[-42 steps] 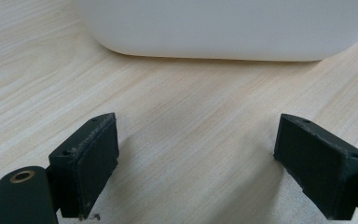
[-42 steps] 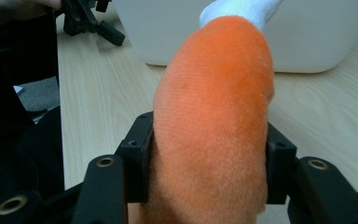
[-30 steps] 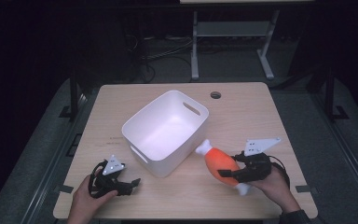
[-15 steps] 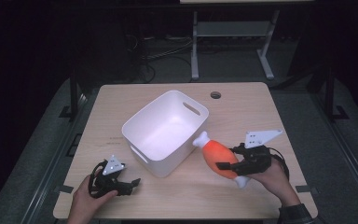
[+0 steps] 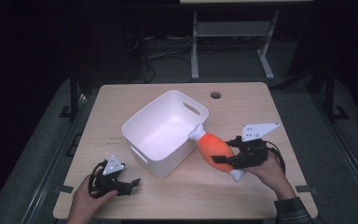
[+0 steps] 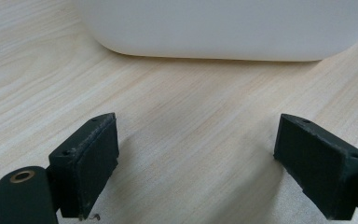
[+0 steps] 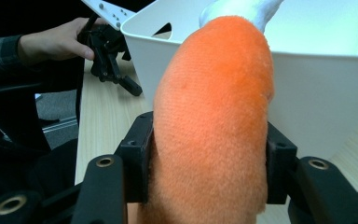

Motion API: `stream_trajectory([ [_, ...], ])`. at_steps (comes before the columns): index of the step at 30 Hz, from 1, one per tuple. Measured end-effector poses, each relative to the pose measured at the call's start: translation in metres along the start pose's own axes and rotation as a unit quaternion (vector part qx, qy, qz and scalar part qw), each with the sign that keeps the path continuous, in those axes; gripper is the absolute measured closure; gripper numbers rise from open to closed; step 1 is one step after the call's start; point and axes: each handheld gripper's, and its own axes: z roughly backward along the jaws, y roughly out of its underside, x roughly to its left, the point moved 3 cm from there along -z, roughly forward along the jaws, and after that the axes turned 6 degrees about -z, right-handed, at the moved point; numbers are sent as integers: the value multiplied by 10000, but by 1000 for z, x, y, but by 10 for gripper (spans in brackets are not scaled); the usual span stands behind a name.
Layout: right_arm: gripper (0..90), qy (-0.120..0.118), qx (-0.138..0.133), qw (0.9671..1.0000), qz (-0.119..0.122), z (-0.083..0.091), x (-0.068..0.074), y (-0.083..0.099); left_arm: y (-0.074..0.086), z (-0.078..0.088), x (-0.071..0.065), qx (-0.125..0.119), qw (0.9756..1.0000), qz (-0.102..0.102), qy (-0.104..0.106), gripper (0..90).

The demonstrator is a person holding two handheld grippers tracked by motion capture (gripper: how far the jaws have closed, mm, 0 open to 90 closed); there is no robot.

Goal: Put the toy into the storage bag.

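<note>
so the right gripper [image 5: 224,160] holds the orange plush toy [image 5: 213,148] tight and up off the table [image 5: 261,100], right beside the white bin [image 5: 164,130], but not in it yet, while the left gripper [image 5: 129,183] rests wide open and empty.

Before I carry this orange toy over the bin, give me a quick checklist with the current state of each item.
1. Grip: the right gripper has its pads pressed into both sides of the orange plush toy. Ok.
2. Toy lifted off the table: cannot tell.
3. Toy's white tip relative to the rim: it sits at the near wall of the white bin, not yet inside. Not ok.
4. Inside of the bin: nothing lies in it. Ok.
5. The left gripper rests open on the table beside the bin, out of the way. Ok.
</note>
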Motion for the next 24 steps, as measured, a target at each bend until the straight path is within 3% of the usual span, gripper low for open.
stream_trajectory([
  [24,478,-76,-244,9995,183,-13,-8,-40,0,0,0,-7,10000,-1,-6,128],
])
